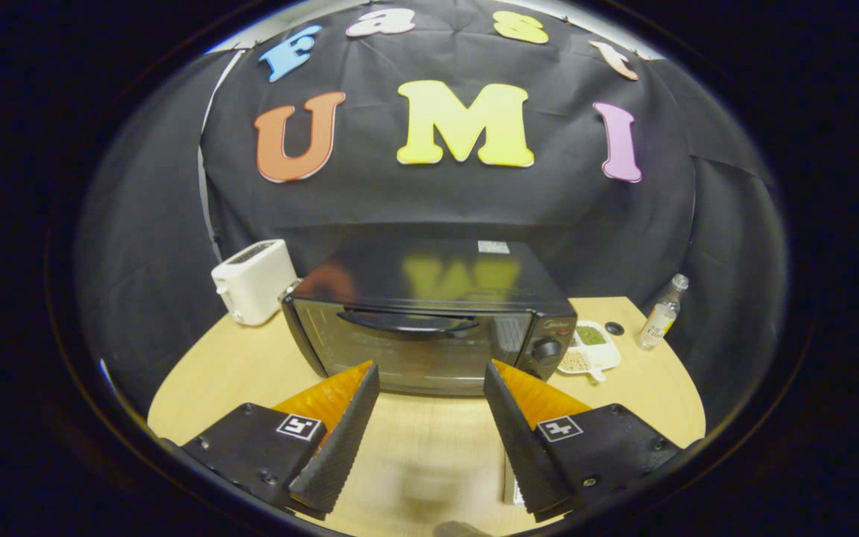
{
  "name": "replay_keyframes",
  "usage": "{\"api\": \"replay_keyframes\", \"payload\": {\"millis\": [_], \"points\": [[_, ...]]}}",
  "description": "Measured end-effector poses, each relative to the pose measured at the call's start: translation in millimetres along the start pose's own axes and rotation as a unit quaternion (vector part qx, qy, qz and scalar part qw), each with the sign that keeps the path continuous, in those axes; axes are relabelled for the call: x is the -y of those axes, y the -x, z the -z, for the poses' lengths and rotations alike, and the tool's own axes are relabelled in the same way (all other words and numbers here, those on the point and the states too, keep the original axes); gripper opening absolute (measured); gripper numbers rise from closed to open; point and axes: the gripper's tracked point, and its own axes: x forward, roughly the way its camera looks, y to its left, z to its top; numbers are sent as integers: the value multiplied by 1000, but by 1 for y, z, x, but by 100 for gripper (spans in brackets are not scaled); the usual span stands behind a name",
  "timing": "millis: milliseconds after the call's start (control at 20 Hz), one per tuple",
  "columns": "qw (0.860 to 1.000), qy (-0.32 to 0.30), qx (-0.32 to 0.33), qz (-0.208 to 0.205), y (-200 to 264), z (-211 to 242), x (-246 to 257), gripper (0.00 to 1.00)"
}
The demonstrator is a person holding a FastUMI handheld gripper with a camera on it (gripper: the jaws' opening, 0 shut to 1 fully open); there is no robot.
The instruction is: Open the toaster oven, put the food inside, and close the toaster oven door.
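While its door remains closed, the toaster oven (429, 317) sits on the wooden table (228, 373) straight ahead of the gripper (431, 371), whose fingers are spread apart with nothing between them. To the left and beyond stands a white pop-up toaster (254, 281). The door handle (407, 321) runs crosswise just beyond the fingertips, unobstructed. To the right lie a divided dish (590, 347), possibly of grains, and a small bottle (661, 312).
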Motion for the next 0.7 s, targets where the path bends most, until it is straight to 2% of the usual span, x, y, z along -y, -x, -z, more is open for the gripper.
{"api": "replay_keyframes", "payload": {"millis": [350, 700], "points": [[995, -12, 95, 28, 107, -85, 72, 91], [985, 0, 165, 55, 194, -138, 156, 91]]}}
